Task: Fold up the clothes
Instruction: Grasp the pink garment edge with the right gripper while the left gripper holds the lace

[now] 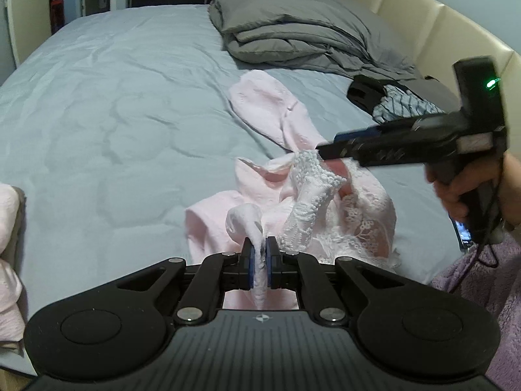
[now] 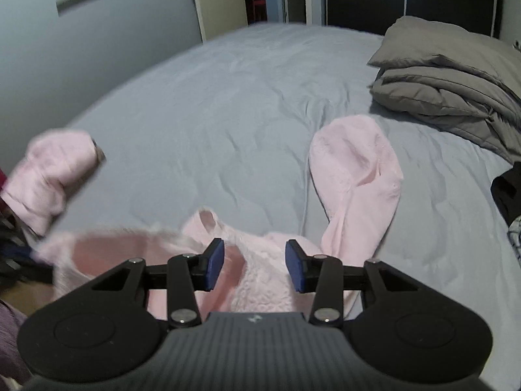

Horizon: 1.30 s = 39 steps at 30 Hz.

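Two grippers work over a grey bed point(image 1: 114, 104). Left gripper point(image 1: 259, 254) is clamped on a white strip of the pink garment point(image 1: 215, 221), which spreads just beyond its jaws. Right gripper point(image 2: 254, 268) stands apart, its jaws over the lace point(image 2: 260, 280) without pressing.

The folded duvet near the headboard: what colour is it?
Grey; the duvet shows best in the left wrist view.
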{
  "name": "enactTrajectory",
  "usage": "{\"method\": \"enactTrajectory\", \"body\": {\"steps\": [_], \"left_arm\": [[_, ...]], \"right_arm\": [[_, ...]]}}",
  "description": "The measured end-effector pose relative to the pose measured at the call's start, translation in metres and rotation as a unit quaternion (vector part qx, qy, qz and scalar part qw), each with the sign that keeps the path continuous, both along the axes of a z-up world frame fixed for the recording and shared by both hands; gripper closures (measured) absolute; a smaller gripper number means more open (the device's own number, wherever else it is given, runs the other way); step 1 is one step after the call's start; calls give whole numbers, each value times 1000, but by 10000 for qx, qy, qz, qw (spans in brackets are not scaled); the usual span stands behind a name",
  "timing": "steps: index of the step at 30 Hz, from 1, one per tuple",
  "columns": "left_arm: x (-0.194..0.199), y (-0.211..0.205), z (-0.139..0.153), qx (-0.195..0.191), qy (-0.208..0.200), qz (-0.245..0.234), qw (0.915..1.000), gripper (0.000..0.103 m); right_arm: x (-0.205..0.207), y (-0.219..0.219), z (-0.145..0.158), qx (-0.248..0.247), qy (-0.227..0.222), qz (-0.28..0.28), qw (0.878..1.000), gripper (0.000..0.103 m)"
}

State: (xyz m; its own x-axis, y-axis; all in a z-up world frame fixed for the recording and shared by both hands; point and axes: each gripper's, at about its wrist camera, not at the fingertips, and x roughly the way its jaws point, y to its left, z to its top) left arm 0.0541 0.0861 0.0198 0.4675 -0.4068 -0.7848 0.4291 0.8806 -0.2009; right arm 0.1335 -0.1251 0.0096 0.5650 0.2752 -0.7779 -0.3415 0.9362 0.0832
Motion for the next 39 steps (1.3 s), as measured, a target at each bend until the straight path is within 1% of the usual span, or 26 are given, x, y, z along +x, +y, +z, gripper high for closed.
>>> {"method": "enactTrajectory", "body": {"steps": [2, 3, 4, 6, 10, 13, 15, 19, 23, 25, 28, 31, 33, 35, 36, 37, 38, 39], "left_arm": [[2, 7, 0, -7, -7, 137, 9999, 99], [3, 10, 0, -11, -7, 202, 9998, 99], [4, 14, 0, -23, -13, 268, 9996, 99], [6, 21, 2, -76, -67, 395, 9992, 99], [11, 27, 13, -211, -306, 564, 9977, 100], [17, 25, 26, -317, -555, 632, 9960, 100], [22, 20, 40, -414, -802, 630, 9939, 100], [28, 12, 75, -673, -1327, 650, 9867, 100], [31, 8, 114, -985, -1893, 732, 9742, 100], [34, 9, 132, -1154, -2131, 773, 9671, 100], [35, 14, 160, -1482, -2519, 841, 9526, 100], [30, 17, 184, -1709, -2992, 901, 9344, 100], [22, 20, 199, -1864, -3351, 954, 9186, 100], [15, 24, 209, -2044, -3613, 957, 9047, 100], [13, 25, 212, -2094, -3705, 937, 9001, 100], [10, 26, 213, -2103, -3768, 915, 8975, 100], [9, 26, 214, -2076, -3780, 898, 8977, 100], [11, 25, 211, -2023, -3722, 877, 9016, 100]], "right_arm": [[5, 6, -11, -239, 97, -20, 9997, 69], [6, 7, -15, -342, 125, -29, 9993, 79], [8, 9, -20, -443, 149, -44, 9989, 86], [10, 2, -23, -555, 115, -209, 9982, 92], [11, -22, -12, -314, -99, -721, 9969, 97], [6, -37, 15, -139, -541, -1065, 9927, 97], [2, -47, 34, -26, -844, -1275, 9882, 98], [-10, -66, 77, 231, -1402, -1657, 9759, 99], [-25, -76, 120, 446, -1935, -1813, 9632, 99], [-31, -78, 143, 460, -2198, -1842, 9569, 99], [-40, -78, 174, 480, -2576, -1874, 9467, 99], [-46, -75, 204, 518, -2969, -1857, 9352, 99], [-52, -70, 226, 554, -3282, -1830, 9250, 99], [-61, -65, 245, 563, -3549, -1755, 9166, 99], [-65, -62, 253, 541, -3655, -1703, 9135, 99], [-68, -61, 257, 529, -3712, -1660, 9121, 99], [-70, -60, 259, 500, -3716, -1606, 9130, 99], [-71, -58, 258, 448, -3667, -1539, 9164, 99]]}}
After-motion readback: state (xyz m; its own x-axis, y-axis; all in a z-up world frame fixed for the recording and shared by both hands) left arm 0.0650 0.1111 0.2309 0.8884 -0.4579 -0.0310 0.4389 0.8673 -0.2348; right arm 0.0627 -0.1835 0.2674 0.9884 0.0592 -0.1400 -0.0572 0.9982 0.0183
